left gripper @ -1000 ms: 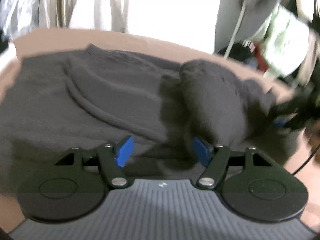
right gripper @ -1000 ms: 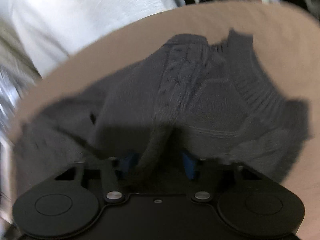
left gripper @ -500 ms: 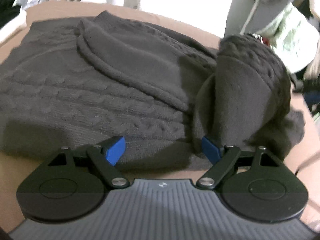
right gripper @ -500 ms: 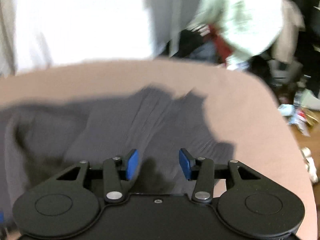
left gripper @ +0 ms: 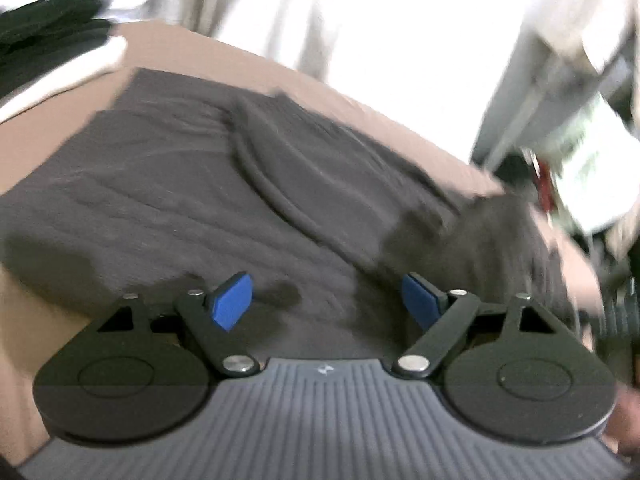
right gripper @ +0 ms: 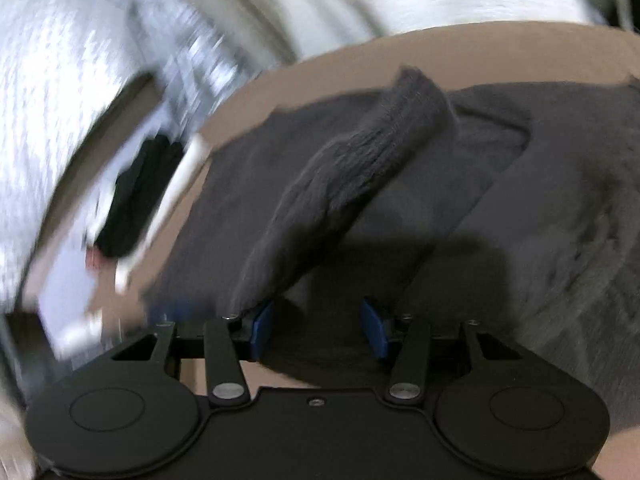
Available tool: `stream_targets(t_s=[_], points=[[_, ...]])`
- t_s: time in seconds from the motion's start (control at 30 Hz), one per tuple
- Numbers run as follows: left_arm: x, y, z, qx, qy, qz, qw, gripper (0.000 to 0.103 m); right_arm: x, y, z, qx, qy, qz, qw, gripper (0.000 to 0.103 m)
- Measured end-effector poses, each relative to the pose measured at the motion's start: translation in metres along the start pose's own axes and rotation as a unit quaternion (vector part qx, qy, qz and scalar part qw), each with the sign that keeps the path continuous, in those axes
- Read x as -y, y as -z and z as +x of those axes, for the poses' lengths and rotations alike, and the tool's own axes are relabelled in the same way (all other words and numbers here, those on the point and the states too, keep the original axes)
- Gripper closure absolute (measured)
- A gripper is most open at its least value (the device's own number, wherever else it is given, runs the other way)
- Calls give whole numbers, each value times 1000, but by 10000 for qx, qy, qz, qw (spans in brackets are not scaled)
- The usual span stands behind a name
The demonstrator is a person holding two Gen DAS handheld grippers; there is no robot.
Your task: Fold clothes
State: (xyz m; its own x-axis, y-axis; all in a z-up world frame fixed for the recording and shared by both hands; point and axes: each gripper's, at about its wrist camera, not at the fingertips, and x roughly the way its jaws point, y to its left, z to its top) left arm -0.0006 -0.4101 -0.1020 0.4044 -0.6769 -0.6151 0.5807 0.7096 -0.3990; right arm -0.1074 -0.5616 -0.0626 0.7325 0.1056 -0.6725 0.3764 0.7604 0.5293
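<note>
Mostly tan tabletop (left gripper: 168,46), dark sweater (left gripper: 168,184) spread across, blurred white curtain (right gripper: 60,80) behind

sweater (left gripper: 248,208) spread on table (left gripper: 392,120), sleeve (right gripper: 360,168) lying across it

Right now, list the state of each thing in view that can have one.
dark grey sweater: spread on the tan surface, partly folded.
sleeve: raised, draped toward the right tool.
left tool: open, empty.
right tool: open after widening; nothing pinched.
</note>
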Motion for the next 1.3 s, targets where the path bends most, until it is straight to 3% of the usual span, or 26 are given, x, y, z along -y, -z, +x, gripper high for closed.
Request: stream_targets(t_s=[0.07,0.17,0.27,0.4,0.5,0.6,0.67,0.77,0.87,0.93,0.97,1.07,1.1,1.17,1.2,1.23,1.3], points=[[-11,-2,-1,-30,196,-414,9989,20,-20,13,-3,-289,270,-549,9977,49],[-8,3,-2,-122,574,-504,9970,20,-36,27,-3,-692,709,-1067,9893,49],[4,8,-5,-186,570,-217,9980,20,-35,30,2,-872,911,-1043,9865,49],[-3,1,-8,-134,706,-392,9966,20,-47,48,0,-1005,1041,-1264,9814,48],[-19,-5,-8,-114,783,-772,9939,18,-60,82,3,-1535,674,-1706,9710,49],[-31,-3,-8,-147,794,-1030,9914,17,-76,104,6,-1714,1076,-2466,9477,49],[-27,0,-4,-230,814,-912,9922,17,-73,98,-3,-1432,1377,-2535,9467,49],[-15,5,4,-345,788,-622,9943,17,-51,79,-39,-622,1035,-1706,9779,48],[-5,7,10,-527,763,-169,9955,20,-25,65,-64,158,659,-817,9944,34],[2,7,12,-656,735,155,9950,20,-8,56,-77,656,423,-221,9967,14],[1,6,11,-665,828,133,9943,20,-1,53,-81,875,356,45,9955,12],[-8,1,10,-750,1138,-216,9904,20,0,46,-52,1122,810,121,9903,12],[-12,-1,10,-762,1200,-357,9892,20,-5,39,-37,1100,904,-7,9898,14],[-21,-6,7,-753,1245,-554,9878,20,-19,30,-10,947,1199,-552,9867,49],[-26,-8,5,-754,1251,-627,9873,20,-29,25,2,906,1311,-853,9835,79],[-32,-11,3,-723,1278,-708,9866,20,-41,26,3,1003,1237,-1107,9810,85],[-43,-16,-3,-635,1320,-892,9852,20,-60,26,2,1263,900,-1512,9763,86]])
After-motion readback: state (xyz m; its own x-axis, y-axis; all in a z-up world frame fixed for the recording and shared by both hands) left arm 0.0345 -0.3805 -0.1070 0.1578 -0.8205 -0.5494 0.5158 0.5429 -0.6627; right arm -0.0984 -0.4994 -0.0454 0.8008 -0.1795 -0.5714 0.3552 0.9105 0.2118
